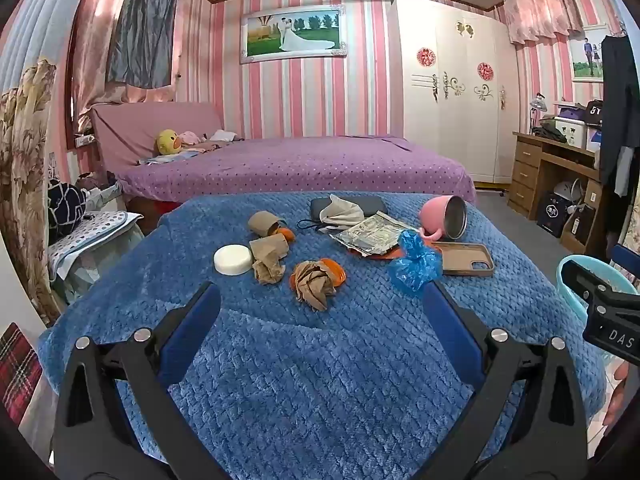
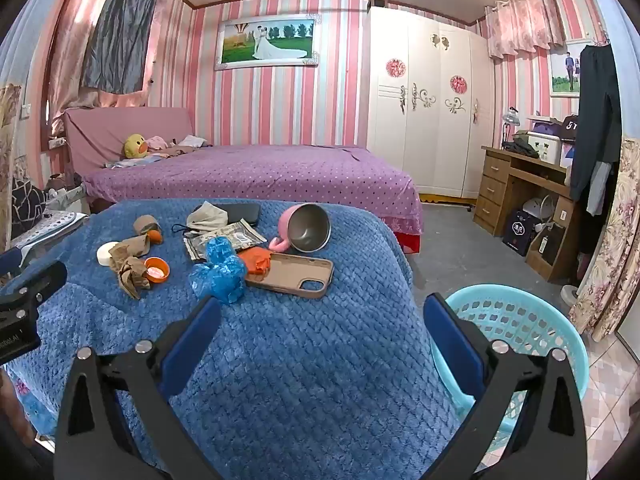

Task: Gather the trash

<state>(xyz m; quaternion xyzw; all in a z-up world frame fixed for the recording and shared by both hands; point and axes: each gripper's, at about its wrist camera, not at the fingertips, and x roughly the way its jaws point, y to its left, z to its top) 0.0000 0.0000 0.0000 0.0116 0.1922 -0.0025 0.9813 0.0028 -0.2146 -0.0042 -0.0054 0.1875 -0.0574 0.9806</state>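
1. We see our left gripper (image 1: 320, 300) with its jaws spread wide and empty above the blue blanket (image 1: 320, 380); the brown paper wad (image 1: 314, 285) lies just ahead, between the 2 fingertips' lines.
2. Our right gripper (image 2: 320, 304) is also spread wide and holds nothing; the blue plastic bag (image 2: 218, 270) sits just beyond its left fingertip, and the teal basket (image 2: 520, 320) stands behind its right finger, beside the blanket's edge.
3. The right view shows the basket's whole open rim; the left view shows only a sliver of it (image 1: 568, 276) behind the other gripper's body.
4. The right view shows the orange lid (image 2: 157, 268) open side up; in the left view the wad mostly covers it.
5. We count 1 white disc (image 1: 233, 259), 1 tipped pink mug (image 1: 444, 216), 1 tan phone case (image 1: 466, 258), 1 foil wrapper (image 1: 370, 234) and 1 blue bag; the other brown scraps overlap, so we cannot count them surely.
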